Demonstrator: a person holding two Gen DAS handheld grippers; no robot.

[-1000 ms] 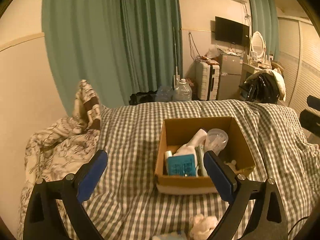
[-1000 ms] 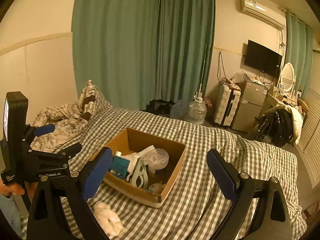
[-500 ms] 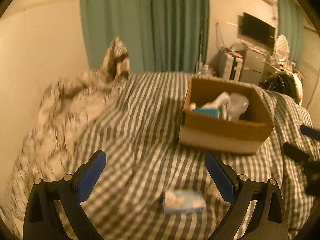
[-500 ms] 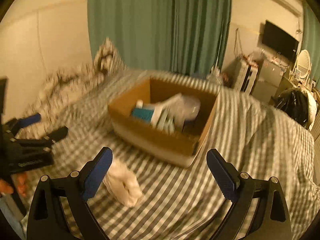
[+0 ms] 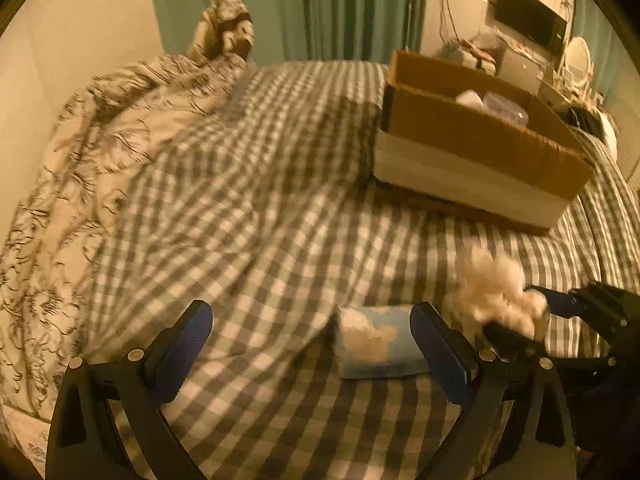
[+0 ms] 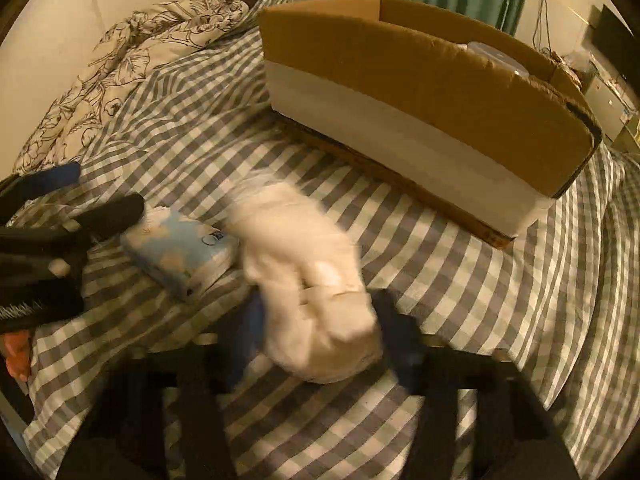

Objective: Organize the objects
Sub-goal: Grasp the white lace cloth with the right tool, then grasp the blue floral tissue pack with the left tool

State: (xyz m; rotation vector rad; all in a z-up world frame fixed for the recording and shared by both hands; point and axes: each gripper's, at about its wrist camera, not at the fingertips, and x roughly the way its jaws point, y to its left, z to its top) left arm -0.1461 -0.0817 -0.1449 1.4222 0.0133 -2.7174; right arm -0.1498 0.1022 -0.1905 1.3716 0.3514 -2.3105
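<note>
A white crumpled cloth (image 6: pixel 312 280) lies on the checked bedspread between my right gripper's (image 6: pixel 316 320) fingers, which have closed in on it; the frame is blurred. It also shows in the left wrist view (image 5: pixel 496 292). A light blue tissue pack (image 5: pixel 376 340) lies just ahead of my left gripper (image 5: pixel 312 344), which is open and empty, the pack near its right finger. The pack shows in the right wrist view (image 6: pixel 180 252) too. A cardboard box (image 5: pixel 472 140) with several items inside stands farther back on the bed.
A floral duvet (image 5: pixel 100 140) is bunched at the left against the wall. Green curtains (image 5: pixel 352 8) hang behind the bed. A TV (image 5: pixel 532 16) and cluttered furniture stand at the far right.
Both grippers dropped low toward the bedspread. The right gripper closed from wide open onto the white cloth. The left gripper came up to the blue tissue pack.
</note>
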